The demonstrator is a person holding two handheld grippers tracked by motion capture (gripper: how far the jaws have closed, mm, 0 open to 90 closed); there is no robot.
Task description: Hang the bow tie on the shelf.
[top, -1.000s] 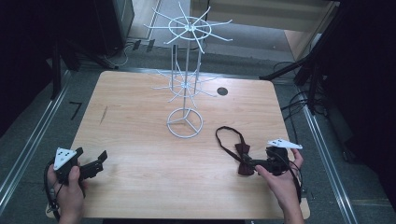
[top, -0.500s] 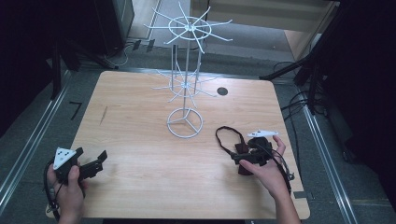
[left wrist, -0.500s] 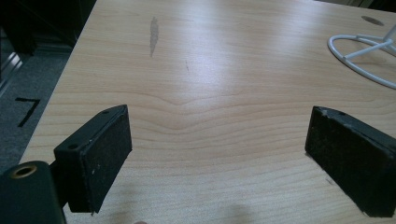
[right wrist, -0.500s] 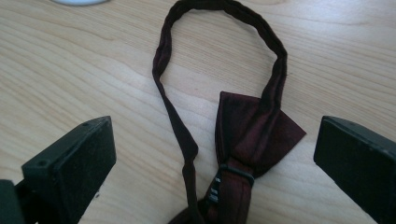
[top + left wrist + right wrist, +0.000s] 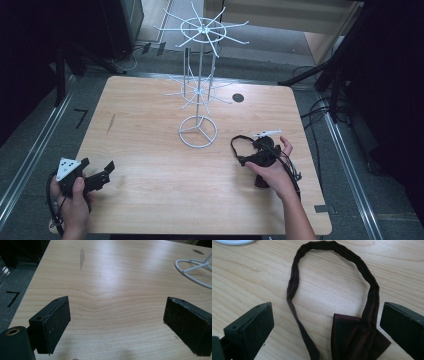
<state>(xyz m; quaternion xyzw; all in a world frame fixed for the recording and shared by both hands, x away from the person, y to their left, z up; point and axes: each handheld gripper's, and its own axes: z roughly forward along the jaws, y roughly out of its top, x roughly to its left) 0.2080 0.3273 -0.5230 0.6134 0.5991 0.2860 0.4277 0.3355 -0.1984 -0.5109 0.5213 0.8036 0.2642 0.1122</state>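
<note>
- Nearest the camera, the right gripper [image 5: 327, 327] stood with jaws spread wide, holding nothing; the dark red bow tie [image 5: 354, 336] lay flat on the table [image 5: 249, 277] between them, its bow toward the right jaw.
- From the bow, the strap loop [image 5: 332, 247] ran straight ahead of the jaws, so its long axis pointed away from the gripper toward the white wire stand [image 5: 199, 131].
- Seen from the high view, the right gripper [image 5: 260, 155] was at the tie; the left gripper [image 5: 95, 177] rested well apart near the table's left edge.
- Its jaws were likewise wide open, over bare wood, gripping nothing.
</note>
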